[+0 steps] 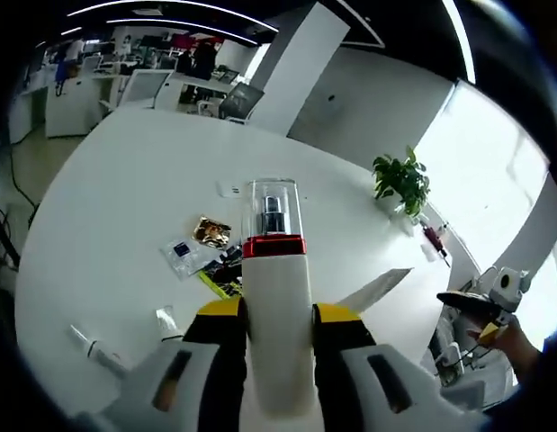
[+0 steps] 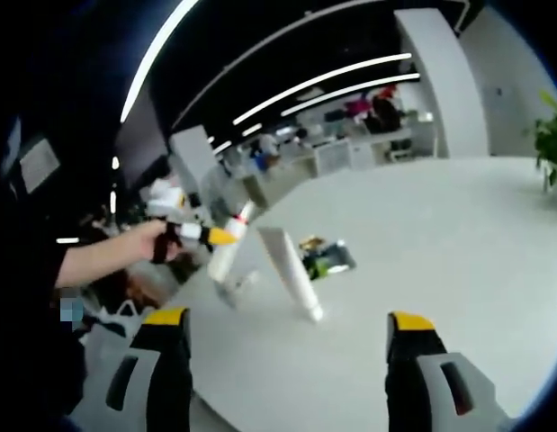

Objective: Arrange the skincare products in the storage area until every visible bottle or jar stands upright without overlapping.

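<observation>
My left gripper (image 1: 276, 315) is shut on a white bottle (image 1: 274, 288) with a red band and a clear cap; the bottle rises straight up between the yellow-tipped jaws. In the right gripper view a hand holds that same left gripper (image 2: 193, 232) at the left, the white bottle (image 2: 226, 256) tilted in it near the table's edge. A white tube (image 2: 291, 268) lies on the round white table (image 2: 458, 234), cap end towards me. My right gripper (image 2: 287, 324) stands open above the table, nothing between its jaws. The right gripper (image 1: 480, 301) also shows at the far right.
Several sachets (image 1: 211, 232) lie mid-table, also seen as sachets (image 2: 323, 258) behind the tube. A small tube (image 1: 167, 319) and a thin applicator (image 1: 89, 346) lie at the left. A potted plant (image 1: 402, 180) and a pink bottle (image 1: 431, 238) stand at the far edge.
</observation>
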